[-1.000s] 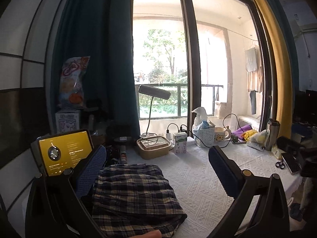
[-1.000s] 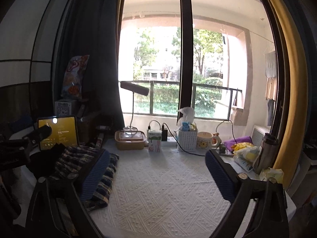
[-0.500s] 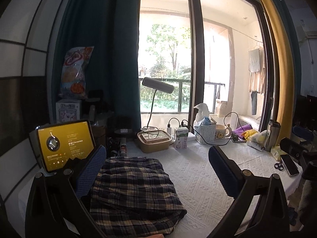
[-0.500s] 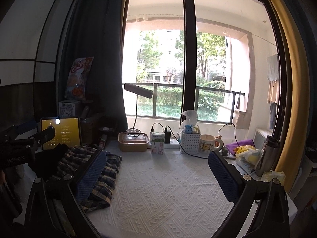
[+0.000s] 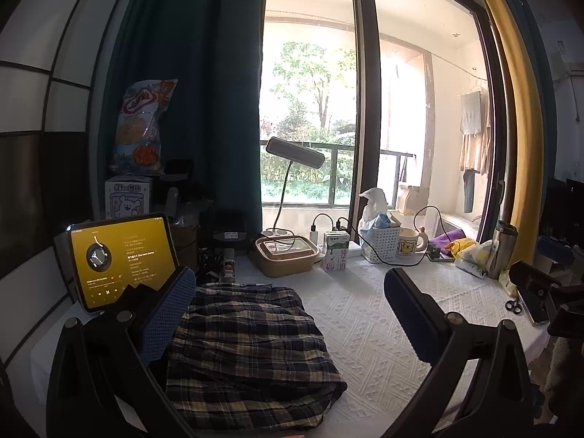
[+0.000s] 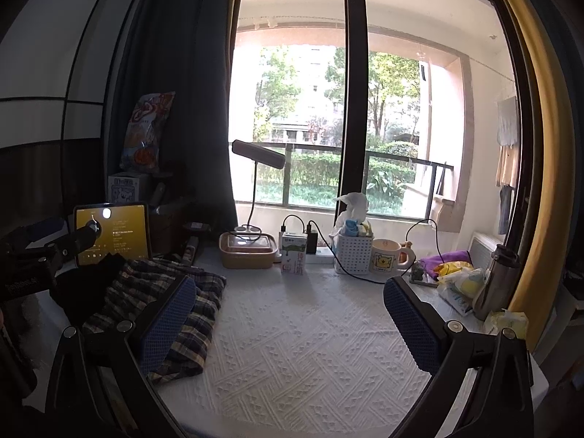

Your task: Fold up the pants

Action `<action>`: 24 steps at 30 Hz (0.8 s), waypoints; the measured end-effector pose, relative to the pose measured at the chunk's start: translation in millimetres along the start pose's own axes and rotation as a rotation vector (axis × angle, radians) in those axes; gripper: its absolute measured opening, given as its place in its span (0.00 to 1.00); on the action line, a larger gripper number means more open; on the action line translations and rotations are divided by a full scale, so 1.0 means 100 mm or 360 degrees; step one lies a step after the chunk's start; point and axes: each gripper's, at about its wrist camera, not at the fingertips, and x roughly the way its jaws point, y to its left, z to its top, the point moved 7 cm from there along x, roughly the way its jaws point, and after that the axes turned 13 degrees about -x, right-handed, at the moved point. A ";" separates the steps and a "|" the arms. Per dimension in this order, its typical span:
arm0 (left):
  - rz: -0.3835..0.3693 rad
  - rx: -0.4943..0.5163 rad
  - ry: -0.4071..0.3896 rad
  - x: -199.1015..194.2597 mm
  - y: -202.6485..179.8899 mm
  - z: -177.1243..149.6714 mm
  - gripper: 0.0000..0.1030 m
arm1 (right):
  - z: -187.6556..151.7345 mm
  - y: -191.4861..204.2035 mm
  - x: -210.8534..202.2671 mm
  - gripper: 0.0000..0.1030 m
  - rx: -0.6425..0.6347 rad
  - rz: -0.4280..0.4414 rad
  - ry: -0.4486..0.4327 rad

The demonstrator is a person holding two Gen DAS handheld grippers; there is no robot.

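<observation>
Dark plaid pants point(image 5: 248, 350) lie folded in a flat stack on the white textured tablecloth point(image 5: 368, 328) at the table's left side. They also show in the right wrist view point(image 6: 171, 292). My left gripper point(image 5: 288, 314) is open and empty, held above the pants' right part, with its left blue pad point(image 5: 168, 321) over their left edge. My right gripper point(image 6: 288, 321) is open and empty over bare cloth to the right of the pants. The left gripper's body point(image 6: 40, 259) shows at the left of the right wrist view.
A lit tablet point(image 5: 120, 259) stands at the back left. Along the window stand a desk lamp point(image 5: 292, 160), a lidded box point(image 5: 284, 255), a milk carton point(image 5: 337, 250), a white basket point(image 5: 381, 242), a mug point(image 5: 410, 246) and a steel flask point(image 5: 502, 248). Scissors and a phone point(image 5: 529, 304) lie at right.
Both grippers have risen and drawn back a little from the table, so more of the folded pants shows. The pants have not moved.
</observation>
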 end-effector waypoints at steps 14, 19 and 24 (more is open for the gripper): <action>0.0000 0.0001 -0.0005 -0.02 -0.01 0.00 0.99 | 0.01 -0.01 -0.01 1.00 0.0004 -0.0009 -0.0005; 0.0001 0.0001 -0.0008 -0.02 -0.01 0.00 0.99 | 0.01 0.00 -0.01 1.00 0.0004 -0.0008 0.0001; 0.0004 -0.0001 -0.0011 -0.02 0.00 0.01 0.99 | 0.02 0.03 -0.01 1.00 -0.0002 0.0001 0.0002</action>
